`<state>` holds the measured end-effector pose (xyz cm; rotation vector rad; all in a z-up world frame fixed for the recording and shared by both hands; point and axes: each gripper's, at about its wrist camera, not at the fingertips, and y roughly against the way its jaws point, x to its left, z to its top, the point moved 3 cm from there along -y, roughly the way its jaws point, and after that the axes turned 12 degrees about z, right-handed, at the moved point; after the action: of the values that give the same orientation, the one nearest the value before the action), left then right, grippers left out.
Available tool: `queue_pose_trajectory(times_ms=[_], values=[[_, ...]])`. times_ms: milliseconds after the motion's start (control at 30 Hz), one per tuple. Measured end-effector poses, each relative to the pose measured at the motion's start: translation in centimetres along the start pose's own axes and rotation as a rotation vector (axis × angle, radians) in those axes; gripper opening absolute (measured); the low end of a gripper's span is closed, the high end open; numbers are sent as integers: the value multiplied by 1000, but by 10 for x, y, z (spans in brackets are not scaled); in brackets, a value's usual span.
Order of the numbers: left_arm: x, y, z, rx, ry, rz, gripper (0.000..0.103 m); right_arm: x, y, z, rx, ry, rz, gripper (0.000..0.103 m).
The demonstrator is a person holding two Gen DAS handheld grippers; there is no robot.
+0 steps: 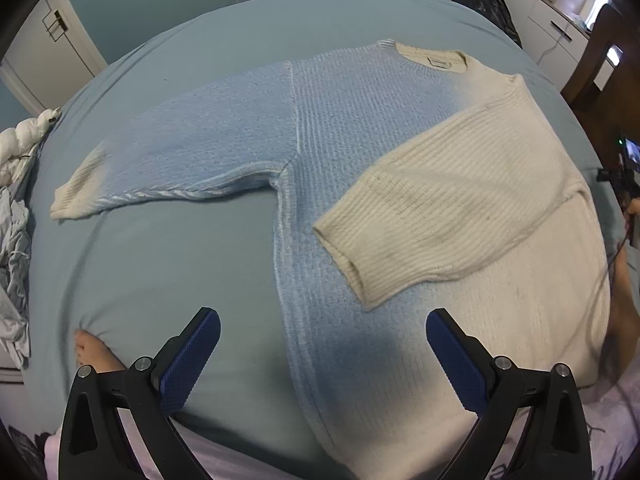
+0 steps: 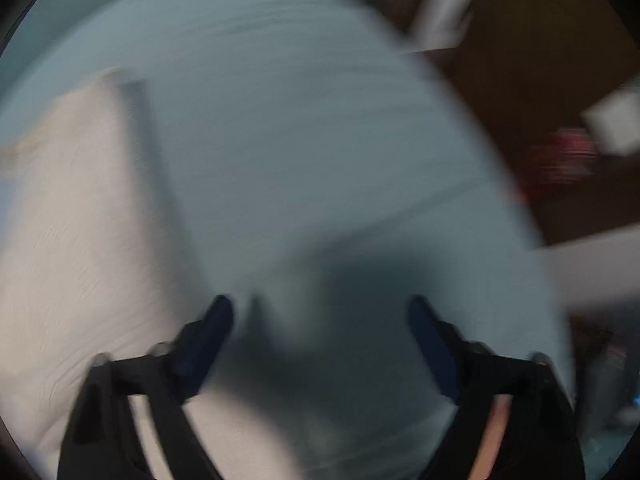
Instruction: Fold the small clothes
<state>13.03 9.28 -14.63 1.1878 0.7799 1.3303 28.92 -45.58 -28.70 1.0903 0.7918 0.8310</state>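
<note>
A knit sweater (image 1: pixel 360 128), light blue on its left half and cream on its right, lies flat on the blue bed sheet (image 1: pixel 160 264). Its cream right sleeve (image 1: pixel 432 216) is folded in across the body; its blue left sleeve (image 1: pixel 172 160) stretches out to the left. My left gripper (image 1: pixel 322 336) is open and empty, held above the sweater's hem. The right wrist view is blurred by motion. My right gripper (image 2: pixel 320 320) is open and empty over the sheet, with the cream side of the sweater (image 2: pixel 64 240) to its left.
A bare foot (image 1: pixel 94 354) rests on the sheet near the left gripper. Crumpled white and grey laundry (image 1: pixel 16 200) lies at the bed's left edge. A dark bag (image 1: pixel 490 4) and white cabinets (image 1: pixel 552 20) stand behind the bed. A camera rig (image 1: pixel 624 168) is at right.
</note>
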Motion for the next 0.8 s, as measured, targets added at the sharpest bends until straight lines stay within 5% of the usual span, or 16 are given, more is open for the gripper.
queue_pose_trajectory(times_ms=[67, 100, 200, 367, 467, 600, 733, 800], values=[[0, 2, -1, -6, -3, -7, 103, -40, -10, 4, 21, -71, -74, 60], [1, 3, -2, -11, -5, -9, 103, -74, -21, 3, 90, -171, 41, 60], [0, 2, -1, -9, -3, -3, 103, -109, -18, -4, 104, -311, 351, 61], [-2, -1, -1, 10, -5, 7, 103, -57, 10, 16, 152, -113, 584, 69], [-4, 0, -1, 0, -14, 17, 103, -18, 24, 51, 129, -59, 645, 92], [0, 1, -2, -6, -13, 8, 103, 26, 23, 94, 116, -66, 668, 92], [5, -3, -6, -1, -16, 15, 103, 59, 17, 87, 110, -150, 655, 92], [6, -5, -8, 4, -22, 8, 103, 74, 23, 84, 61, -71, 563, 87]])
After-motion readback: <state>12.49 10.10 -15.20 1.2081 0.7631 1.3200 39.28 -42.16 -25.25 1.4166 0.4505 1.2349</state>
